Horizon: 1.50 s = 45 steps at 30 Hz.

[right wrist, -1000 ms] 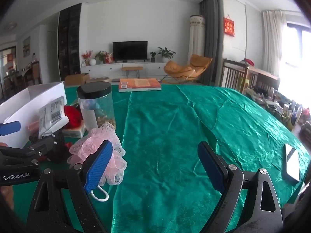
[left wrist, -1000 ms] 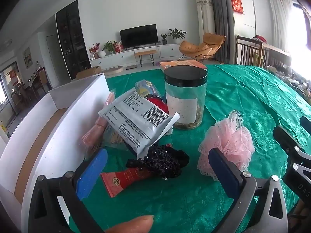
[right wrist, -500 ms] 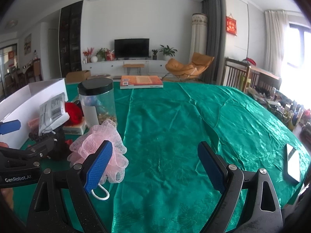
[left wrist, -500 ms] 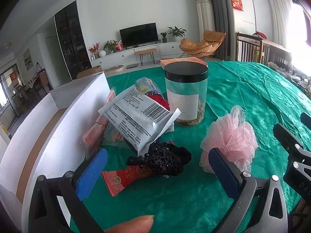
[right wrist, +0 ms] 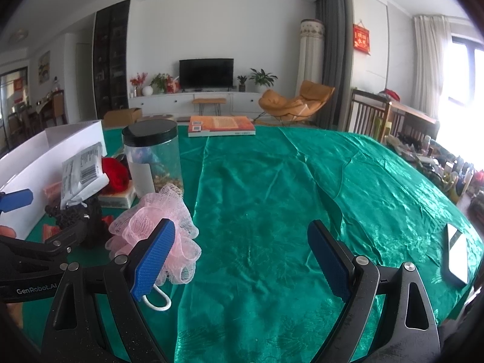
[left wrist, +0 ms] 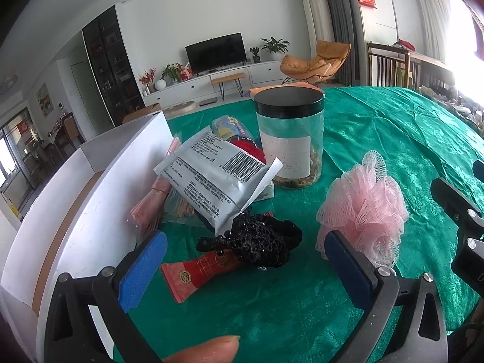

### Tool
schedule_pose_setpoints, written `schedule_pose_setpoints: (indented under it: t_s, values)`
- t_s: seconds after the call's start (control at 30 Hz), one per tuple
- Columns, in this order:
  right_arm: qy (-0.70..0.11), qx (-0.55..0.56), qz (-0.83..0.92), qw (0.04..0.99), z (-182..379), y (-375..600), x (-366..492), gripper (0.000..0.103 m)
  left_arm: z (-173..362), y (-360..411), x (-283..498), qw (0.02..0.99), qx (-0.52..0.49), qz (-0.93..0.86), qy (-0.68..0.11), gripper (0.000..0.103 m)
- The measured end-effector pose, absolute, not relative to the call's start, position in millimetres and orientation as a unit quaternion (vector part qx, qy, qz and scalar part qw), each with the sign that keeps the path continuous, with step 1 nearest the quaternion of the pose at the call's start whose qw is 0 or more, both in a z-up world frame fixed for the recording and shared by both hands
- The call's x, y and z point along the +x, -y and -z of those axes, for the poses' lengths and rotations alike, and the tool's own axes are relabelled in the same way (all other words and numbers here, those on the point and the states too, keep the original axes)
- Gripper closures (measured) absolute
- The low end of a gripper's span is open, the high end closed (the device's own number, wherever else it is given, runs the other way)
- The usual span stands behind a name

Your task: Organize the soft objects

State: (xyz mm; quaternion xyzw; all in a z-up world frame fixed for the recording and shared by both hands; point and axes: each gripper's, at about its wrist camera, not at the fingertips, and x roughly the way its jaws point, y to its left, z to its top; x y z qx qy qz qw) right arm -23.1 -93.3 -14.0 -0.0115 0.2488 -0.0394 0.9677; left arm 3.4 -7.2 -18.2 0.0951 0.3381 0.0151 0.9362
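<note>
Standing near the white box [left wrist: 99,211], the black-lidded jar [left wrist: 289,139] holds dried bits; left gripper [left wrist: 245,269] and right gripper [right wrist: 242,254] gape empty.

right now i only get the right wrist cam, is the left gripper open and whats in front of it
Observer: The left gripper is open and holds nothing. The black beaded net lies on the cloth just ahead, between its fingers.
Operator: anything under that net
Observer: Yes, a red sachet sticks out from beneath it, toward the left finger.
Operator: can you see into the box
Observer: Partly. The white box is open-topped, with a strip of brown floor showing behind its near wall.
</note>
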Motion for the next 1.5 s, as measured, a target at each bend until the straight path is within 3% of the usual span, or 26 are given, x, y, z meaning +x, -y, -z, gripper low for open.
schedule_pose_setpoints:
  t_s: [0.8,1.0,1.13,1.33,1.5]
  values:
    - [-0.272,-0.052,-0.061,0.959,24.5,63.3,-20.8,0.012,34.7,-35.9,5.1,0.926,0.058,-0.025,-0.371,0.0]
    - [-0.304,-0.079,-0.13,0.94,36.8,39.5,-14.8,0.012,32.7,-50.7,4.4,0.928,0.051,-0.038,-0.367,0.0]
    - [-0.366,-0.101,-0.151,0.913,58.9,23.0,5.1,0.012,33.2,-60.0,3.7,0.928,0.049,-0.046,-0.365,0.0]
    - [-0.384,-0.036,0.022,0.922,57.2,76.4,57.2,0.012,38.9,-54.7,2.0,0.923,0.067,-0.042,-0.376,0.0]
    - [-0.298,0.053,0.143,0.942,23.0,157.6,35.5,0.012,50.1,-43.4,4.9,0.917,0.082,-0.026,-0.388,0.0]
